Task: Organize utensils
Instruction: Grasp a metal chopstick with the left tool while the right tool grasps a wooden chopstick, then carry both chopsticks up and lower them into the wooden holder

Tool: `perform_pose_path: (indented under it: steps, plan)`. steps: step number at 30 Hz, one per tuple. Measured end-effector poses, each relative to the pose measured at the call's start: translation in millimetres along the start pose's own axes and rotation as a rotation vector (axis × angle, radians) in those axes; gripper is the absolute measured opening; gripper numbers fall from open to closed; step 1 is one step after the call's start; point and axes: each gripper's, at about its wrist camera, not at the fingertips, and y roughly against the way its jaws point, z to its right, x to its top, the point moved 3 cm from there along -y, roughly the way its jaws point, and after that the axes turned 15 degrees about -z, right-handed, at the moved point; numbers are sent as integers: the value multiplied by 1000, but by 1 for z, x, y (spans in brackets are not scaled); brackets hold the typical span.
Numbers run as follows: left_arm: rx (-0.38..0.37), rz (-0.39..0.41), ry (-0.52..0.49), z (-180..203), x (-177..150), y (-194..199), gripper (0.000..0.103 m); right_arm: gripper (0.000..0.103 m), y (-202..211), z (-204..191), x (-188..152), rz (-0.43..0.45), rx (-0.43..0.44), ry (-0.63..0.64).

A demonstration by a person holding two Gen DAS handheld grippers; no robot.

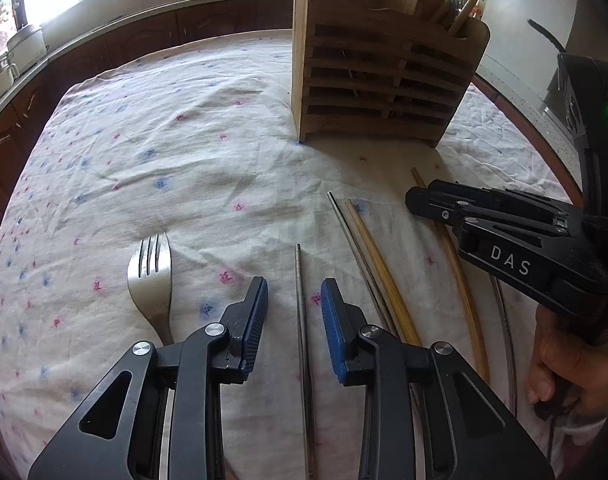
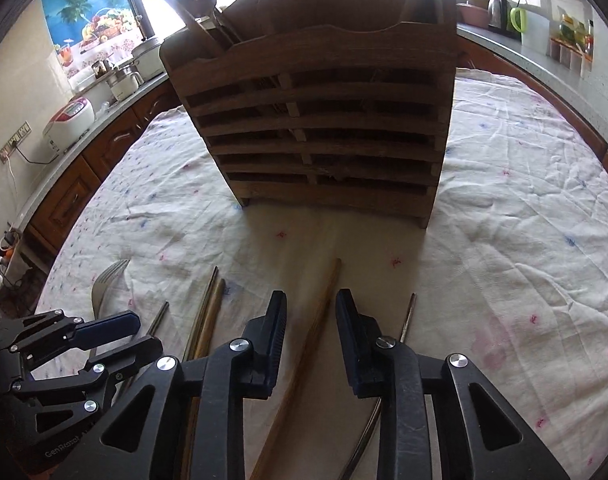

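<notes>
A wooden slatted utensil holder (image 1: 375, 80) stands on the floral tablecloth (image 1: 164, 152), with a fork and wooden utensils in its top. It also fills the right wrist view (image 2: 315, 128). My left gripper (image 1: 294, 304) is open, its jaws either side of a metal chopstick (image 1: 302, 320) lying on the cloth. A metal fork (image 1: 152, 280) lies to its left. A metal and a wooden chopstick (image 1: 379, 264) lie to its right. My right gripper (image 2: 309, 312) is open over a wooden chopstick (image 2: 307, 344); another metal chopstick (image 2: 407, 316) lies to its right.
Kitchen counters with pots (image 1: 20, 48), a rice cooker (image 2: 70, 116) and a kettle (image 2: 497, 10) ring the table. The right gripper (image 1: 503, 224) and the hand holding it show at the right of the left wrist view. The left gripper (image 2: 84, 344) shows at the lower left of the right wrist view.
</notes>
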Motion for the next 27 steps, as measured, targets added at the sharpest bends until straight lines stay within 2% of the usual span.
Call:
perform_pose_path:
  steps: [2,6,10,14,20,27]
  plan:
    - [24,8,-18,2,0,0,19,12,-1,1,0,2,-33,4]
    - [16,14,-15,0,0,1,5,9,1,5,-2,8,-21,-9]
    - [-25,6,4,-5,0,2,4,6,7,10,-5,14,55,-56]
    - [-65,30,29,-12,-5,15,4,6,26,9,-11,46,101,-68]
    - [-136,93,68,-25,-10,51,4,5,64,7,-20,117,152,-77]
    - [-175,195,87,-30,-22,100,4,5,115,0,-27,215,174,-74]
